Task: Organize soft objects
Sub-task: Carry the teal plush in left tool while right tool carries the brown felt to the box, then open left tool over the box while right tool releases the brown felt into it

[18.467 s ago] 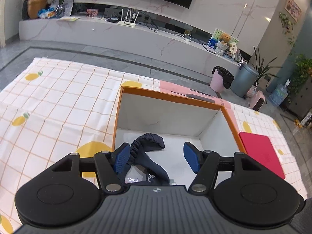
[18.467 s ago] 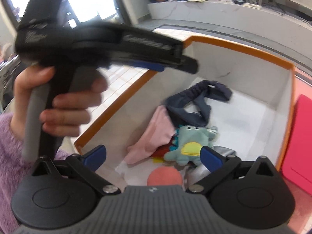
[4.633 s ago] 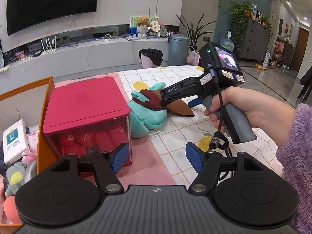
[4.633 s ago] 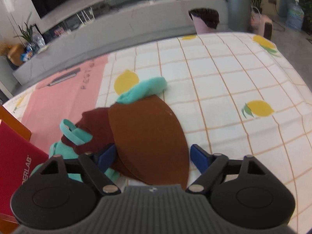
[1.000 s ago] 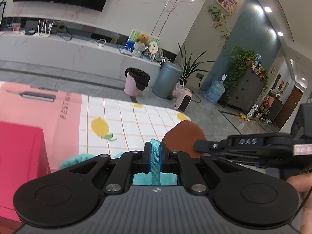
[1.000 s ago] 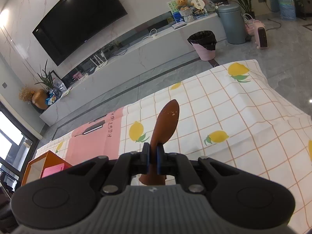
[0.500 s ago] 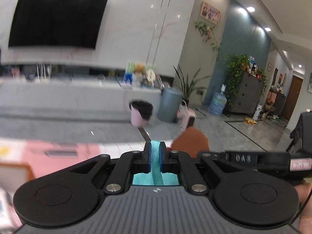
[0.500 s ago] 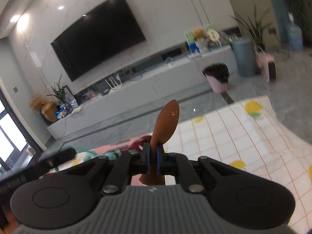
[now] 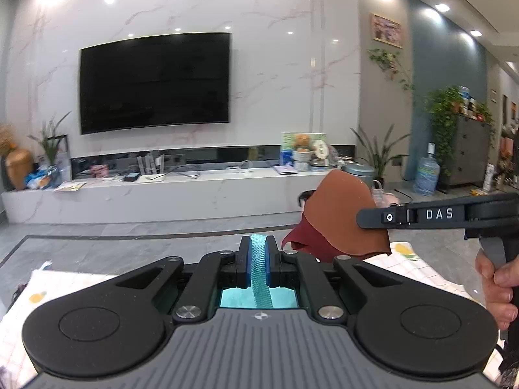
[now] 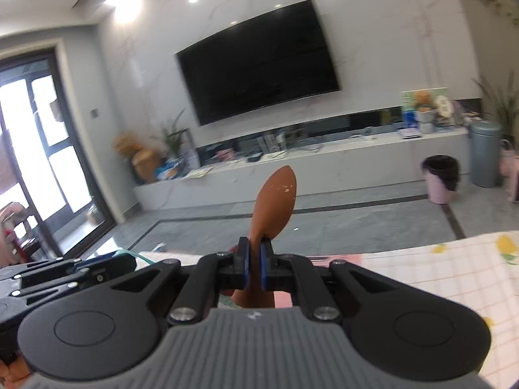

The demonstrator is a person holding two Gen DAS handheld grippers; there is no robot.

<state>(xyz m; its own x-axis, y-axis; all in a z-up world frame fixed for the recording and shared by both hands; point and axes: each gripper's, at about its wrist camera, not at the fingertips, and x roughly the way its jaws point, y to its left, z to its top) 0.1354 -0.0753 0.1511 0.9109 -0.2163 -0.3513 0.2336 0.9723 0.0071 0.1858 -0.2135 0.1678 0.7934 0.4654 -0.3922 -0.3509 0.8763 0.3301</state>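
Observation:
My left gripper (image 9: 258, 259) is shut on a teal knitted strap (image 9: 259, 269) of a soft toy, whose teal body (image 9: 240, 298) shows just below the jaws. My right gripper (image 10: 254, 259) is shut on a brown leaf-shaped flap (image 10: 275, 201) of the same toy, which sticks up past the fingertips. In the left wrist view the right gripper's black body (image 9: 438, 215) marked DAS is at the right, with the brown flap (image 9: 343, 217) and a dark red part (image 9: 301, 236) beside it. Both grippers are raised above the table. The rest of the toy is hidden.
The lemon-print tablecloth (image 10: 454, 269) lies below at the right, with a pink strip (image 10: 331, 261) behind the right gripper. The left gripper's black body (image 10: 65, 272) is at the left in the right wrist view. A hand (image 9: 499, 288) holds the right gripper's handle.
Both grippers have lifted and tilted upward with the toy held between them. The views have swung left, from the table toward the TV wall. The red-lidded box and orange box have left view.

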